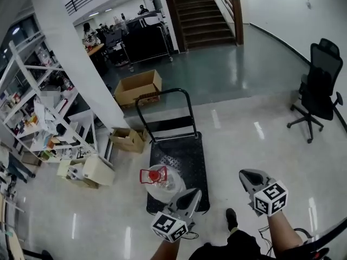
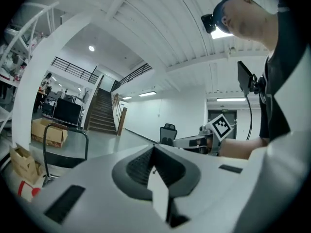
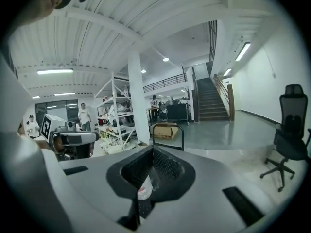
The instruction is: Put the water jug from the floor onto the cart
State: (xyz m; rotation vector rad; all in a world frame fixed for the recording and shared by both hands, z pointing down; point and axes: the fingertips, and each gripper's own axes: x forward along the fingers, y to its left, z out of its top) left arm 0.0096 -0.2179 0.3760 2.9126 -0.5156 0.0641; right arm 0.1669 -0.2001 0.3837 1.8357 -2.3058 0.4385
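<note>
Jug [image 1: 161, 181] sits on the cart [image 1: 184, 156] deck, at its lower-left corner. Clear body, red cap on top. One jug, one cart. The cart handle [image 1: 162, 99] stands at the far end, near frame centre.

Left tongs [image 1: 194, 194] are clenched with nothing in them, tip just right of the jug over the cart's near edge. Right tongs [image 1: 245, 175] are clenched too and empty, over the floor [image 1: 238, 129] right of the cart, apart from it.

Around:
- Two brown cardboard boxes: a big open one [image 1: 138, 86] above the handle, and a smaller one [image 1: 128, 140] just beside the cart's left side.
- One pale box [image 1: 98, 170] at lower left by the white shelf rack [image 1: 32, 107].
- One white pillar [image 1: 81, 64] at upper left.
- One black office chair [image 1: 319, 88] at far right, well apart.
- Stairs [image 1: 203, 12] at top centre.
- One shoe [image 1: 231, 218] at bottom centre.
</note>
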